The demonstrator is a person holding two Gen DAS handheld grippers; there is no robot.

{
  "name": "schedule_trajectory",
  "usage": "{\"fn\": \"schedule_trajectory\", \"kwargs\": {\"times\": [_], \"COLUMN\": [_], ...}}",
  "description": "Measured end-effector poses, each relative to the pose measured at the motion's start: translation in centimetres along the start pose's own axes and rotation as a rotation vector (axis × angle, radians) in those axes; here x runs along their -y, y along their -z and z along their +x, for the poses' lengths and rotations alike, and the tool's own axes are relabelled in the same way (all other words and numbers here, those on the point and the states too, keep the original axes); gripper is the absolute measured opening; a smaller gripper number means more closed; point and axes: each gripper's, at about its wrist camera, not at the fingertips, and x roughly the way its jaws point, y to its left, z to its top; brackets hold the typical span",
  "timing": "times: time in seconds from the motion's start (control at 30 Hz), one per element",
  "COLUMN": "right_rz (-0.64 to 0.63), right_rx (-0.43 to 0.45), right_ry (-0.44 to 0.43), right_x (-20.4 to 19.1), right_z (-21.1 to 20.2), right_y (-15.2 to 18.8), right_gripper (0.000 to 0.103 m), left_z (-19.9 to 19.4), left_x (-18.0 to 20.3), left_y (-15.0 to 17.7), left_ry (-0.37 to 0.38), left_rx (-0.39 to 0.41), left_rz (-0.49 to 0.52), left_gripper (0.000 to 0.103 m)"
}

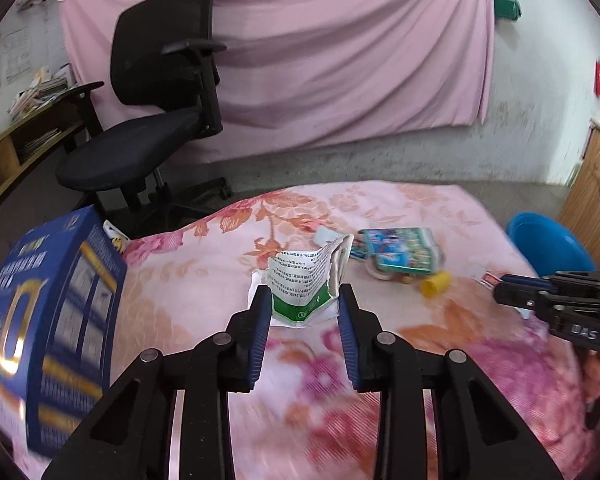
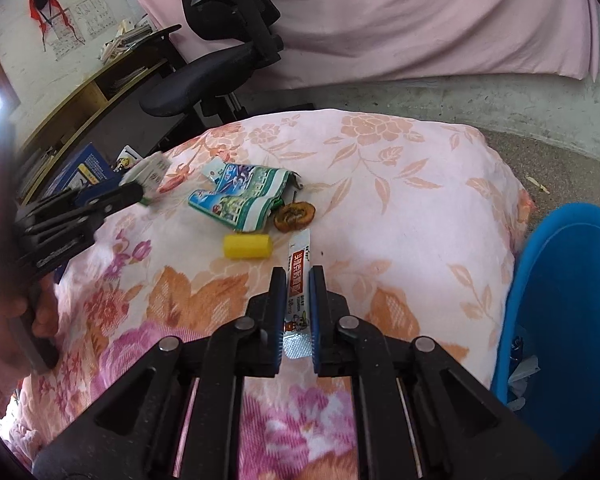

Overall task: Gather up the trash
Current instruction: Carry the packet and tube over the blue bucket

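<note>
- Left wrist view looks forward, low over the pink floral-clothed bench (image 1: 204, 300).
- Right wrist view faces likewise; both share the crumpled green-blue wrapper (image 1: 400, 254) (image 2: 248, 200).

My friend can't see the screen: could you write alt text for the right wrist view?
The right gripper is closed on a thin red-and-white sachet above a pink floral cloth. Beyond lie a yellow cap and green-blue wrapper; a blue bin stands right.
</note>
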Motion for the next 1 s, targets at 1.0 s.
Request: {"fn": "schedule_trajectory", "kwargs": {"times": [1.0], "right_rz": [-0.033], "right_rx": [1.004], "right_ry": [0.364], "right_x": [-0.1], "right_z": [-23.9], "right_y": [9.2], "right_gripper": [0.04], "left_z": [-15.8], "left_x": [21.3], "left_y": [-4.9], "left_ry": [0.266], "left_rx": [0.633], "left_rz": [0.275], "left_gripper": [0.033]}}
